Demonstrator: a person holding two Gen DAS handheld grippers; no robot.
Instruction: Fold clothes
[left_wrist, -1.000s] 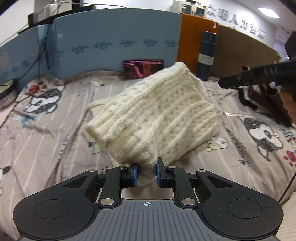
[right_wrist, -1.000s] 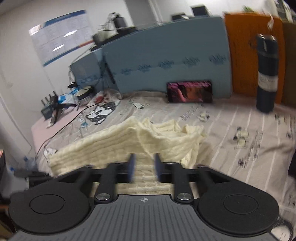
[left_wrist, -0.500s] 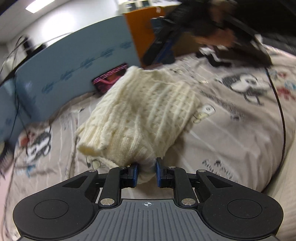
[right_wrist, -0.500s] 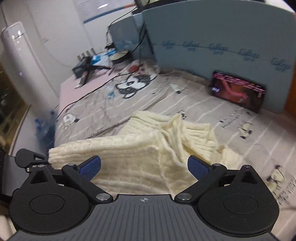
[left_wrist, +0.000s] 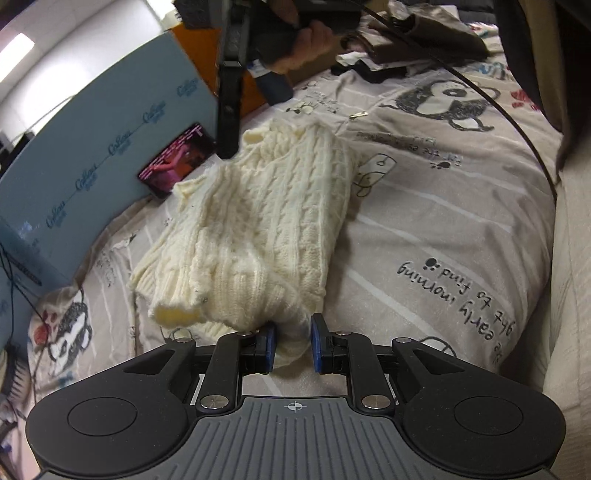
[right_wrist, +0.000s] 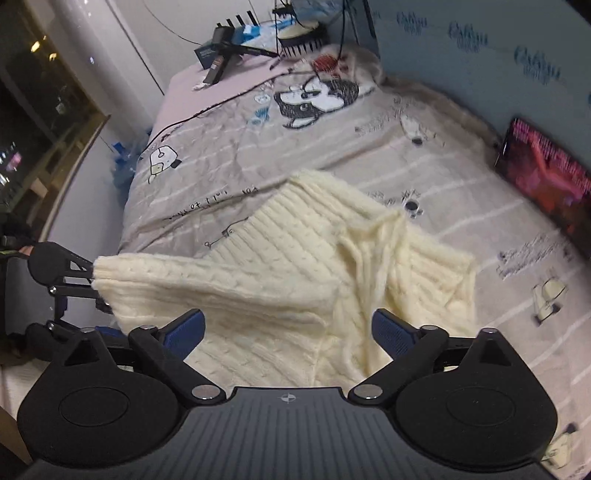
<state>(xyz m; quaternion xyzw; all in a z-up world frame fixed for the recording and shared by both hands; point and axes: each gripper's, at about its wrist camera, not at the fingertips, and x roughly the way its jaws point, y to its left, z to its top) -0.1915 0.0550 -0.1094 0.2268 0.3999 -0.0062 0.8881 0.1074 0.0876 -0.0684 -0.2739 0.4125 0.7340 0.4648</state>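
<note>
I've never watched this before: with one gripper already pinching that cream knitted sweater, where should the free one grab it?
Probably the ribbed hem edge of the sweater, coming from above. That thick band lies flat and clear on the bedspread, while the left gripper pinches a bunched corner. The right gripper hangs open over the middle, where folds pile up.

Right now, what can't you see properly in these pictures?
- Left wrist view: the sweater edge inside the left gripper, hidden by its pads.
- Right wrist view: the phone screen, blurred and cut by the edge.
- Right wrist view: the sweater's near part, behind the right gripper.
</note>
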